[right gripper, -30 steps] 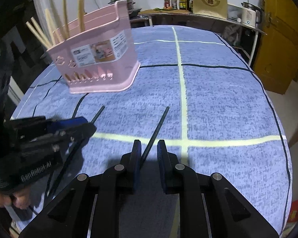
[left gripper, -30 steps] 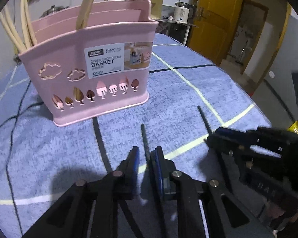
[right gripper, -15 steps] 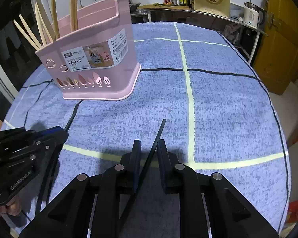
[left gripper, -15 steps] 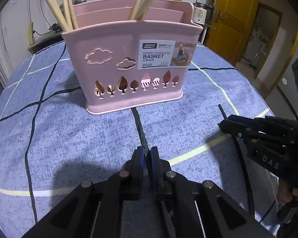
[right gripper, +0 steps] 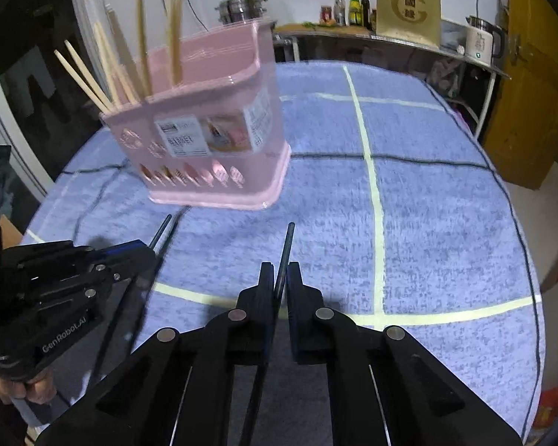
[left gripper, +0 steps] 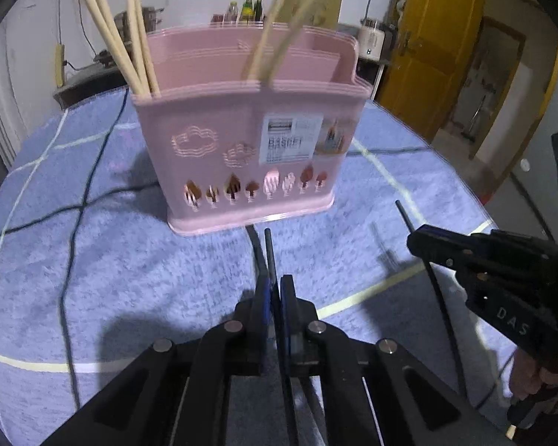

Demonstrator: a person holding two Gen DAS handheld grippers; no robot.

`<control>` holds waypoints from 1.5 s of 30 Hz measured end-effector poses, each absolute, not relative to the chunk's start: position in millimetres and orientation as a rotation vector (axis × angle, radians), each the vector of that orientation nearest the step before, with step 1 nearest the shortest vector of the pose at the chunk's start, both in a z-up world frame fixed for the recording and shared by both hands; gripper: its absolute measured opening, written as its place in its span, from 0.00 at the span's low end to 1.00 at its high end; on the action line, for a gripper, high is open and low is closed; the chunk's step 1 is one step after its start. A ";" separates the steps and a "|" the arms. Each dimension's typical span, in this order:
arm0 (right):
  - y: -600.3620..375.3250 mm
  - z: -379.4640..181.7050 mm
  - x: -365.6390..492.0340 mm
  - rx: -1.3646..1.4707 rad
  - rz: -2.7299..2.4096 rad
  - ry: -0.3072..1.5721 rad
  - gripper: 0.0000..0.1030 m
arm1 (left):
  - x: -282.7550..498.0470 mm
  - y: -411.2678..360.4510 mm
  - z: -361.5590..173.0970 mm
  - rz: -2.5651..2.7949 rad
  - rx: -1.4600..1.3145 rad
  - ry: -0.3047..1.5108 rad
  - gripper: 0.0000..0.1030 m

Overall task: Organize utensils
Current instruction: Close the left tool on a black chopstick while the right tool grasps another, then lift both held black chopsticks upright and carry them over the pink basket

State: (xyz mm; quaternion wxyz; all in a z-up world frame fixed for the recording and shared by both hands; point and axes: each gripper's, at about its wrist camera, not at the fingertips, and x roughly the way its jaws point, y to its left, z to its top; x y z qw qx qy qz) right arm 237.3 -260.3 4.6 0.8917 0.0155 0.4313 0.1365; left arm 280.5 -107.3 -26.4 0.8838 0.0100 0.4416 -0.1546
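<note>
A pink divided basket [left gripper: 241,156] [right gripper: 204,141] stands on the blue cloth and holds several wooden chopsticks [left gripper: 130,37] [right gripper: 141,55]. My left gripper [left gripper: 275,286] is shut on a black chopstick [left gripper: 268,249] whose tip points at the basket's base, just short of it. My right gripper [right gripper: 280,275] is shut on a second black chopstick [right gripper: 286,249], raised off the cloth. Each gripper shows in the other's view: the right gripper [left gripper: 414,238] at the right with its chopstick [left gripper: 405,215], the left gripper [right gripper: 145,252] at the lower left with its chopstick [right gripper: 162,228].
The round table wears a blue cloth [right gripper: 427,223] with pale and dark lines, and its edge drops away on the right. Behind it a counter carries a kettle [right gripper: 481,42], bottles and a pot. A yellow door [left gripper: 439,37] stands at the far right.
Both pairs of jaws have closed onto their black chopsticks, the right in the last half second. Both grippers have risen and come nearer the basket, taking the chopsticks with them.
</note>
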 end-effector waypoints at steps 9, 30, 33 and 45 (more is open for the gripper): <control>-259.7 63.6 222.2 0.047 0.322 0.757 0.05 | 258.5 -84.6 55.1 -0.352 -0.014 0.767 0.04; -251.2 135.8 180.6 0.023 0.376 0.556 0.05 | 212.7 -62.0 132.8 -0.377 -0.002 0.624 0.04; -251.5 137.9 179.7 0.021 0.382 0.551 0.05 | 211.3 -59.2 136.0 -0.376 0.005 0.624 0.04; -236.2 167.3 184.6 0.010 0.428 0.483 0.04 | 222.2 -51.2 173.0 -0.377 0.011 0.602 0.04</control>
